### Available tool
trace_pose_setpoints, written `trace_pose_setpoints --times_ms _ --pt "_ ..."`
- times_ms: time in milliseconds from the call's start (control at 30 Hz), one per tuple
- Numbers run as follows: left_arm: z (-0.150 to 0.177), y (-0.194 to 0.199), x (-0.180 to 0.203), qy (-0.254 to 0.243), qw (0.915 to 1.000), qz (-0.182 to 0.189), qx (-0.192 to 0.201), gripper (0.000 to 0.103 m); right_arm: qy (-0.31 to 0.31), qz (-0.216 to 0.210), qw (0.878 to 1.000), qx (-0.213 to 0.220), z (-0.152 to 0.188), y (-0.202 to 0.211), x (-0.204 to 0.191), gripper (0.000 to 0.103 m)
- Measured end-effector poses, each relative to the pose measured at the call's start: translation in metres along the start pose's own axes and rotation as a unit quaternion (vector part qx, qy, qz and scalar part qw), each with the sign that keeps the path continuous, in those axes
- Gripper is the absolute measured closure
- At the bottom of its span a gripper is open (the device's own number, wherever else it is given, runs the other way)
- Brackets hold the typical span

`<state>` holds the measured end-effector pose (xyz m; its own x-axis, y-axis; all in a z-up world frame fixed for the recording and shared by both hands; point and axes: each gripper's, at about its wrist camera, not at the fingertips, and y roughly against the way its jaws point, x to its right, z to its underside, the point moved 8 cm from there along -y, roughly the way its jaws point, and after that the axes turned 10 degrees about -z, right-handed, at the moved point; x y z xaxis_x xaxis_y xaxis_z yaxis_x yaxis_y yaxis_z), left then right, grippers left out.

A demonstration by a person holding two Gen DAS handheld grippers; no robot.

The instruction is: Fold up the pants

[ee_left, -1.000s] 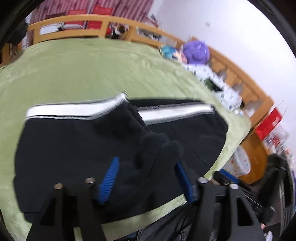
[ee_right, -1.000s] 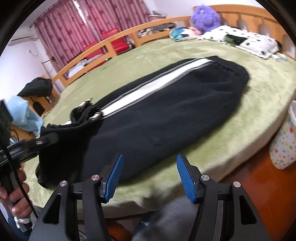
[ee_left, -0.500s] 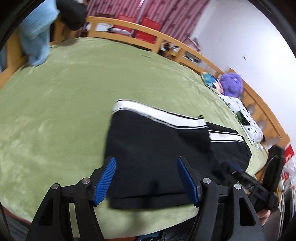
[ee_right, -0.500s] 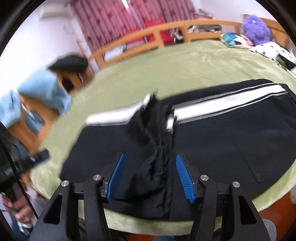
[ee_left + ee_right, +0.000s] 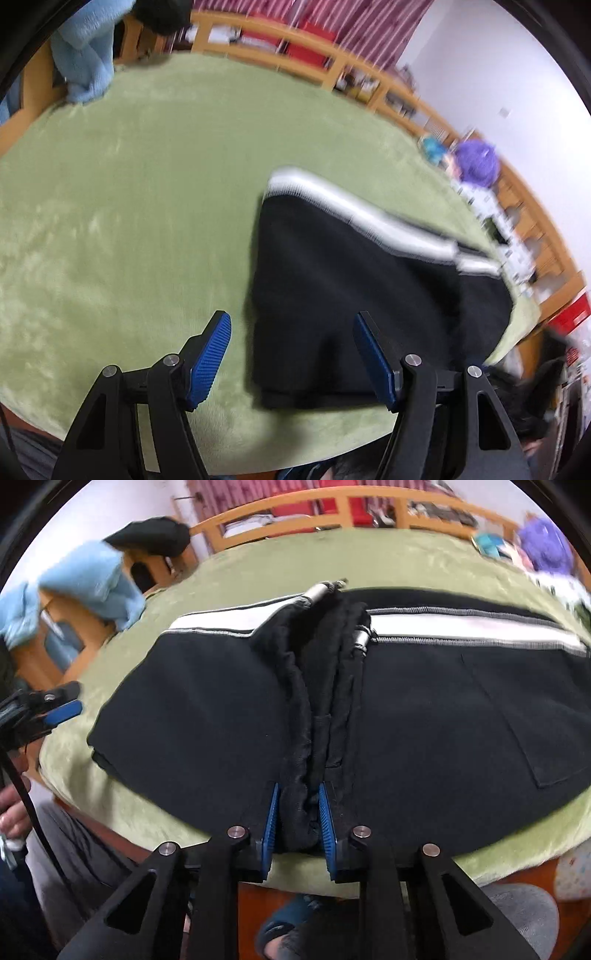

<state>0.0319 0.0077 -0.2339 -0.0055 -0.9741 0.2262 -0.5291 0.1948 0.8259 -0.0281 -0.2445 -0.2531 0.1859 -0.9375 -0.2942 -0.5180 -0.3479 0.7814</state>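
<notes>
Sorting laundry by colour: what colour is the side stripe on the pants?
White, on black pants; the stripe shows best in the right wrist view.

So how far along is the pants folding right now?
Partway. Done: the black pants lie flat on the green bedspread, one end already folded over the middle. In hand: the right gripper has just been closing, and its fingers now pinch the bunched cuff near the bed's edge. The left gripper is open, holding nothing. Left: laying that cuff flat and folding again.

The pants (image 5: 229,709) are matt black knit cloth with a smooth white stripe (image 5: 461,627); the bed's green blanket (image 5: 129,206) looks plush, the bed rail (image 5: 280,61) varnished wood.
</notes>
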Motion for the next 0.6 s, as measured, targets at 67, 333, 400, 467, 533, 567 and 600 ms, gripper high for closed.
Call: trace_pose_setpoints --times_ms 67,333,400,467,533,567,600 --pt "0.016 -0.021 0.001 -0.010 0.9993 -0.012 -0.035 0.036 0.010 -0.016 1.000 0.014 -0.010 0.015 -0.006 0.057" --pt "0.027 -0.021 -0.001 0.000 0.9980 0.019 -0.060 0.035 -0.019 -0.036 0.996 0.074 -0.090 0.007 0.017 0.034" --pt "0.025 -0.015 -0.005 -0.001 0.9985 0.009 -0.053 0.035 -0.038 -0.045 0.997 0.052 -0.105 -0.017 0.030 0.034" --pt "0.022 -0.012 -0.009 -0.001 0.9990 -0.003 -0.045 0.036 -0.059 -0.056 0.997 0.016 -0.115 -0.049 0.039 0.033" --pt "0.020 -0.010 -0.012 0.007 0.9989 -0.011 -0.044 0.036 -0.073 -0.051 0.996 -0.027 -0.113 -0.076 0.050 0.037" --pt "0.019 -0.009 -0.011 0.013 0.9989 -0.011 -0.044 0.036 -0.073 -0.046 0.995 -0.043 -0.114 -0.086 0.054 0.041" --pt "0.018 -0.009 -0.011 0.017 0.9989 -0.010 -0.043 0.036 -0.069 -0.056 0.995 -0.039 -0.115 -0.087 0.055 0.061"
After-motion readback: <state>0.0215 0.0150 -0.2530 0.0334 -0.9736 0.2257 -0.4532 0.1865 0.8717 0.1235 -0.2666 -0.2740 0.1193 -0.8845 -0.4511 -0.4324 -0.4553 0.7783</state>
